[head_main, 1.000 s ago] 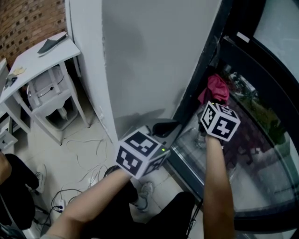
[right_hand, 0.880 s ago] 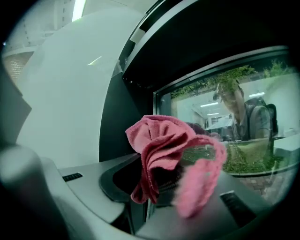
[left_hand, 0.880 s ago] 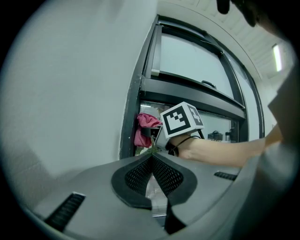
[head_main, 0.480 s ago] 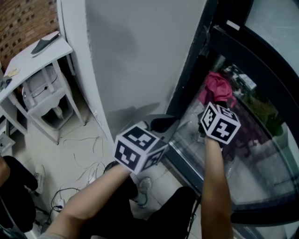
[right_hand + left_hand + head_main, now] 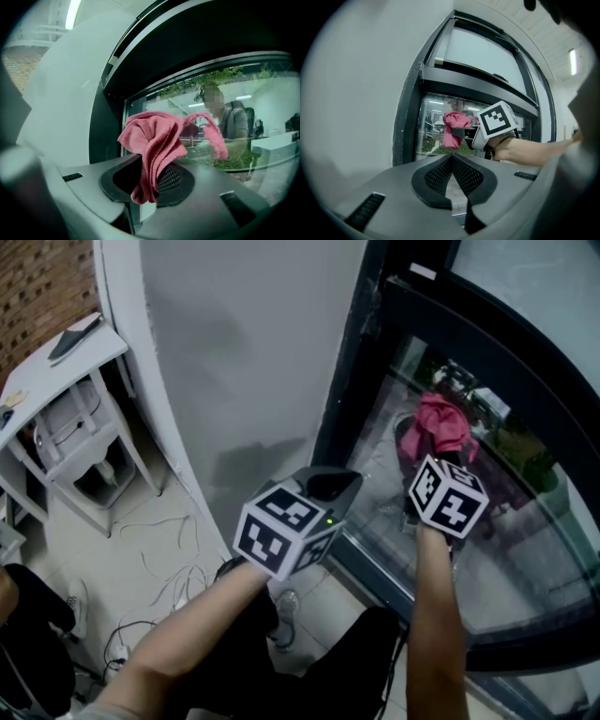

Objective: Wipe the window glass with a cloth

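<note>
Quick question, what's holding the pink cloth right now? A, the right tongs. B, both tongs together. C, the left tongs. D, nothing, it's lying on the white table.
A: the right tongs are shut on the cloth, which bunches up out of them, while the left tongs are shut with nothing between them.

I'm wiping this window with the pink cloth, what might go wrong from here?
The cloth is pinched as a loose bunch in the right tool; rubbing on the window glass may pull it free. The bunch sits off to one side, so the hard tool itself might scrape the glass. The left tool, shut and empty, sits near the dark frame and could knock it.
</note>
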